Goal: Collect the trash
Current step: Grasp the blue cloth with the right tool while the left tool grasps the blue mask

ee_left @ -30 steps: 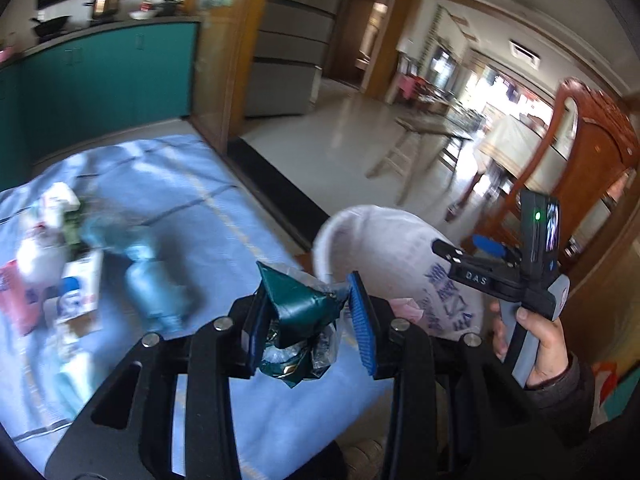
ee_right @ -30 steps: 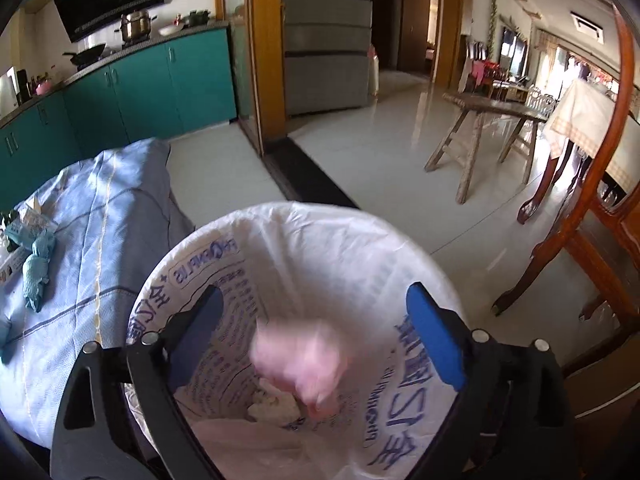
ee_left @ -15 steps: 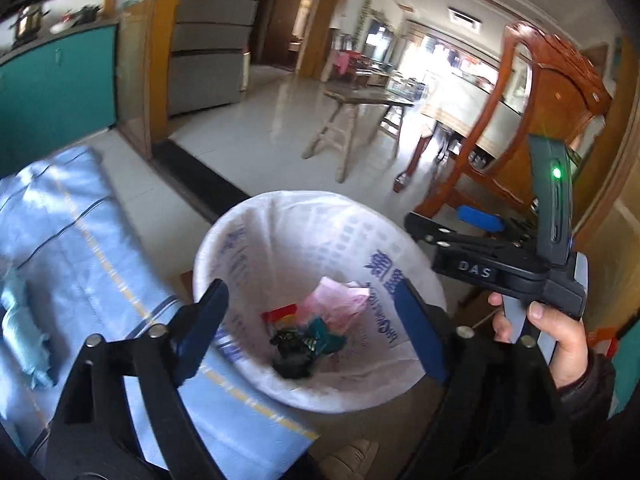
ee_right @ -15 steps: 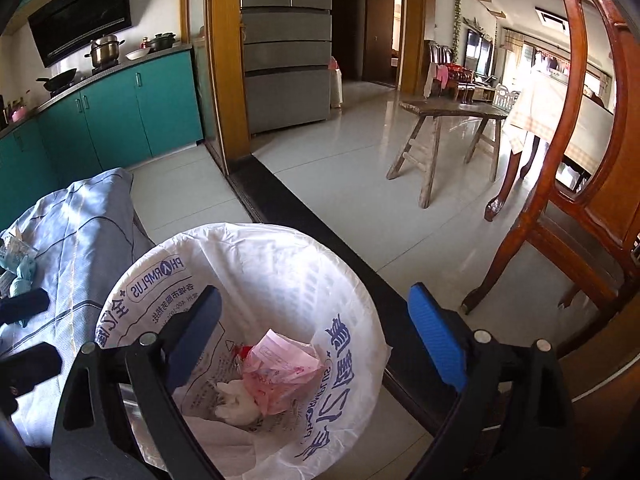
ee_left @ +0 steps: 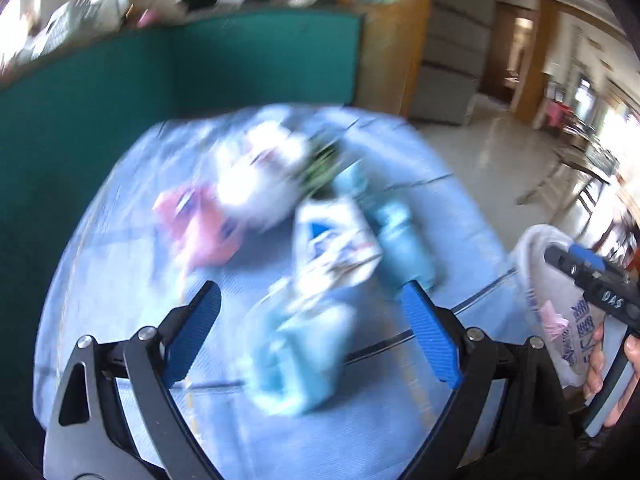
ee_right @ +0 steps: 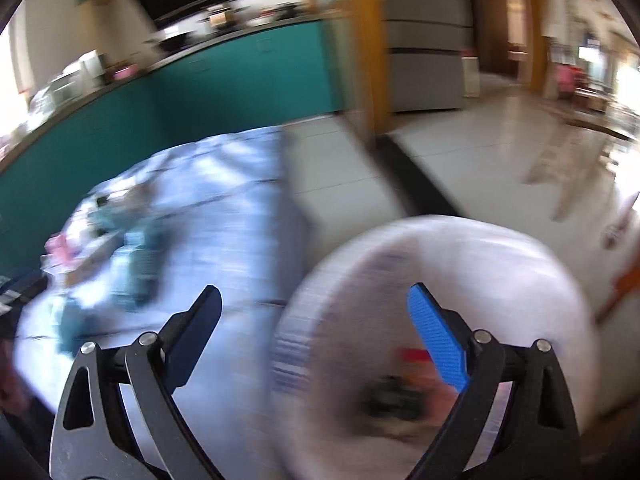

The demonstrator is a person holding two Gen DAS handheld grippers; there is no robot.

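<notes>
Both views are motion-blurred. My left gripper [ee_left: 316,320] is open and empty above a heap of trash on the blue cloth [ee_left: 120,320]: a light blue wrapper [ee_left: 300,360] between the fingers, a white and blue carton [ee_left: 332,244], a teal bag [ee_left: 404,240], a pink packet [ee_left: 200,228] and a white bag [ee_left: 256,180]. My right gripper [ee_right: 316,320] is open and empty over the white-lined trash bin [ee_right: 460,248], which holds dark and red trash [ee_right: 400,392]. The bin [ee_left: 552,320] and right gripper also show at the left wrist view's right edge.
Teal kitchen cabinets [ee_left: 180,72] stand behind the cloth-covered table. A wooden door frame [ee_right: 364,60] and a grey fridge [ee_right: 424,40] lie beyond. Glossy tiled floor [ee_right: 500,152] stretches to the right of the table, with the bin beside the table's edge.
My left gripper dropped the dark green wrapper into the bin, then swung left back over the trash heap. My right gripper swung left too; the bin now sits right of its centre.
</notes>
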